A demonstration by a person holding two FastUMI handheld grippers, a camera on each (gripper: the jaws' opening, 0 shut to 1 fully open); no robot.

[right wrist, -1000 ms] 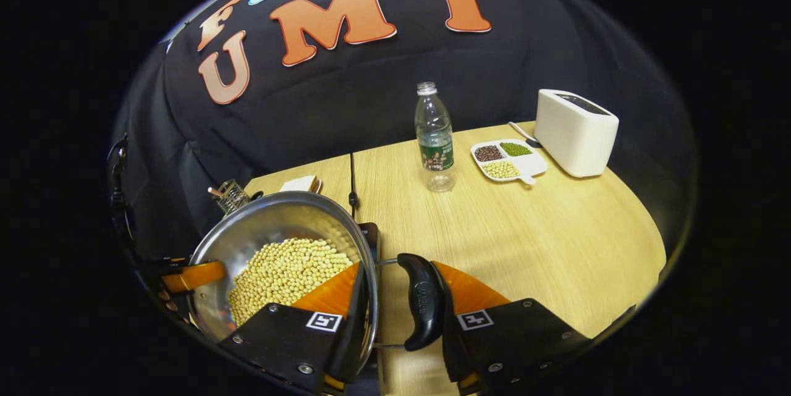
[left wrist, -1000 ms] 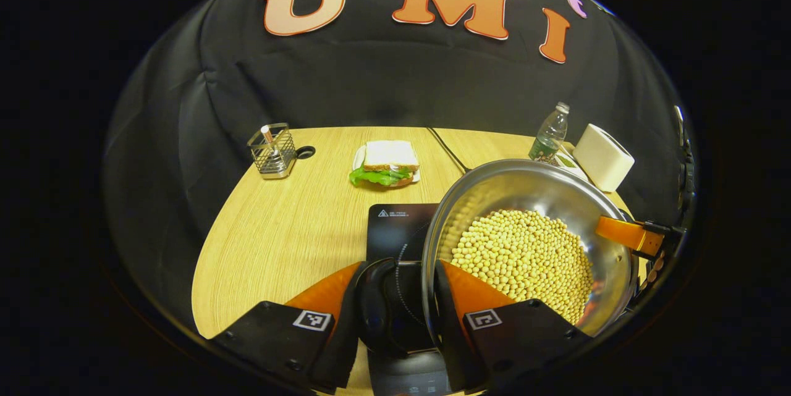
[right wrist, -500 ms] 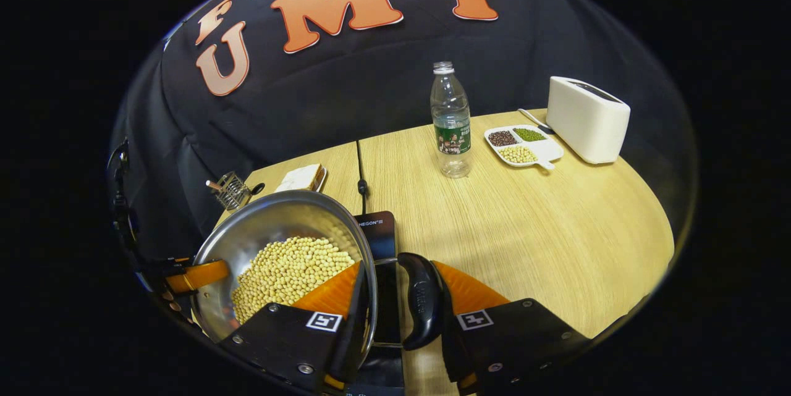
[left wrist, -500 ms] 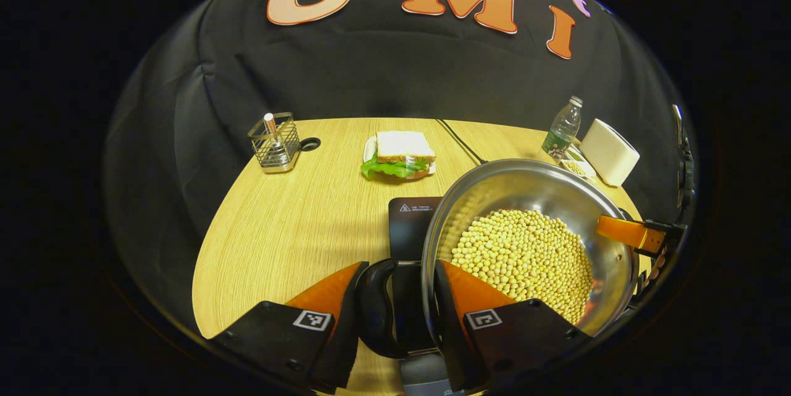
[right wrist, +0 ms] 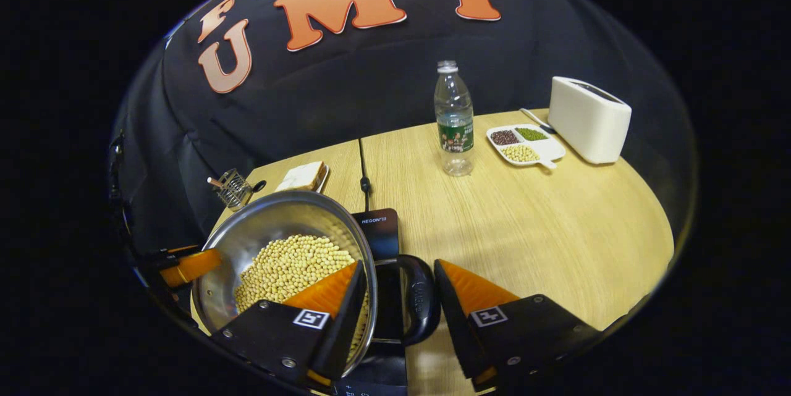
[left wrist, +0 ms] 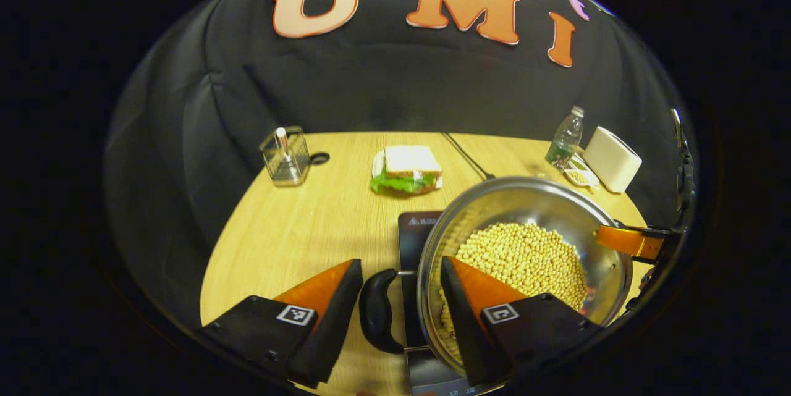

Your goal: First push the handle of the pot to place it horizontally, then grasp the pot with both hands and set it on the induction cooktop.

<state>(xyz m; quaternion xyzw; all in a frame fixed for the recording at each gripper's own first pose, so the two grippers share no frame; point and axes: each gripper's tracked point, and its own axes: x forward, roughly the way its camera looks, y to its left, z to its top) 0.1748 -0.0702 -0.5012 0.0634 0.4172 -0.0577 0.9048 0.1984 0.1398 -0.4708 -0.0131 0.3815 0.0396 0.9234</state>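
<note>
The pot (left wrist: pixel 525 260), full of yellow beans (left wrist: pixel 525 257), is seen low in the frame on the black cooktop (left wrist: pixel 417 229). The left gripper (left wrist: pixel 398 309) and right gripper (right wrist: pixel 395 303) are opened wide around its black handles (left wrist: pixel 376 319). If a finger is caught on the rim, beans could be spilled.

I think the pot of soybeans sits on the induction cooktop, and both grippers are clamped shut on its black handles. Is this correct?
Not quite. The pot of soybeans does sit on the induction cooktop, but both grippers are open. In the left gripper view, the left gripper has its fingers spread clear of the handle; the right gripper view shows the right gripper open likewise.
</note>
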